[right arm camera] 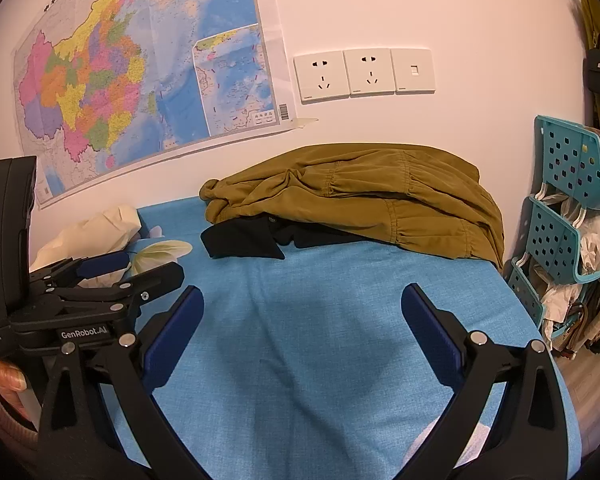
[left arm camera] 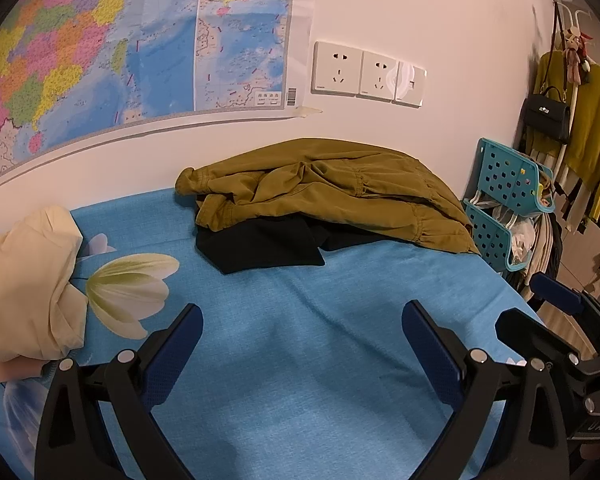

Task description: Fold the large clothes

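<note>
The left tongs (left arm camera: pixel 302 326) hover with both blue-padded fingers spread wide above the blue bed sheet (left arm camera: pixel 300 360), holding nothing. The right tongs (right arm camera: pixel 302 308) hang beside them in the same way, fingers wide apart and empty over the sheet. Each pair shows at the edge of the other's view.

At the far side of the bed, against the white wall (left arm camera: pixel 420 12), lies an olive-brown jacket (left arm camera: pixel 340 192), crumpled in a heap. It rests on top of a black garment (left arm camera: pixel 260 244), whose edge sticks out toward the tongs. Both garments lie well apart from the tongs. To the left, near a printed flower (left arm camera: pixel 128 292) on the sheet, sits a bunched cream cloth (left arm camera: pixel 24 284).

A coloured map (right arm camera: pixel 140 72) hangs on the wall, with a row of white sockets (right arm camera: pixel 364 72) just beside it. A teal plastic rack (right arm camera: pixel 568 200) stuffed with bags stands at the bed's right end.
</note>
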The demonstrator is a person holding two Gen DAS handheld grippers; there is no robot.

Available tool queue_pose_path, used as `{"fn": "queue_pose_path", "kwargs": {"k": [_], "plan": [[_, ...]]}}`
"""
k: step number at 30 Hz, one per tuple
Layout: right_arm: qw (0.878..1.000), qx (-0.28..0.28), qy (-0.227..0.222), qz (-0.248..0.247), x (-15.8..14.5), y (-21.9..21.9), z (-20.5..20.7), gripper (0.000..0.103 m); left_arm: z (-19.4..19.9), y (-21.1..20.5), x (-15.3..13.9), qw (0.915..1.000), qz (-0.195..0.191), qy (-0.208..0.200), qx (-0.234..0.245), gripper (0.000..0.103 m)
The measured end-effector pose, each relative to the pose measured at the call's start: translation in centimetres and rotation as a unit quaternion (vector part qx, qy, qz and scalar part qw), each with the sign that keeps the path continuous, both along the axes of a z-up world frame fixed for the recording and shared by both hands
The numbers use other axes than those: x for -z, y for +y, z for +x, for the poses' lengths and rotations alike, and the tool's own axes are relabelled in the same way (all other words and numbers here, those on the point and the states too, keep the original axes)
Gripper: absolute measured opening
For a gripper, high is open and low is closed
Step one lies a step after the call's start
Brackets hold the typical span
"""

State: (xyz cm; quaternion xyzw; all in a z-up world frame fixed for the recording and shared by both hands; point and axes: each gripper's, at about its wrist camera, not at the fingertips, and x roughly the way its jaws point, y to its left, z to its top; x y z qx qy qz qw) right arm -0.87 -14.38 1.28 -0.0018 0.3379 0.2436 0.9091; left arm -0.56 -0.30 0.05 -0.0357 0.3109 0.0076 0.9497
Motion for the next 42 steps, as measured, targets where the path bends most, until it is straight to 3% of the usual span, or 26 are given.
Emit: {"fn": "queue_pose_path", "kwargs": {"k": [42], "plan": [[1.0, -0.01, 0.004, -0.005, 0.2, 0.0, 1.1, 0.097, 1.4, 0.5, 0.5, 0.9998, -0.013, 0.017, -0.001, 0.096]]}}
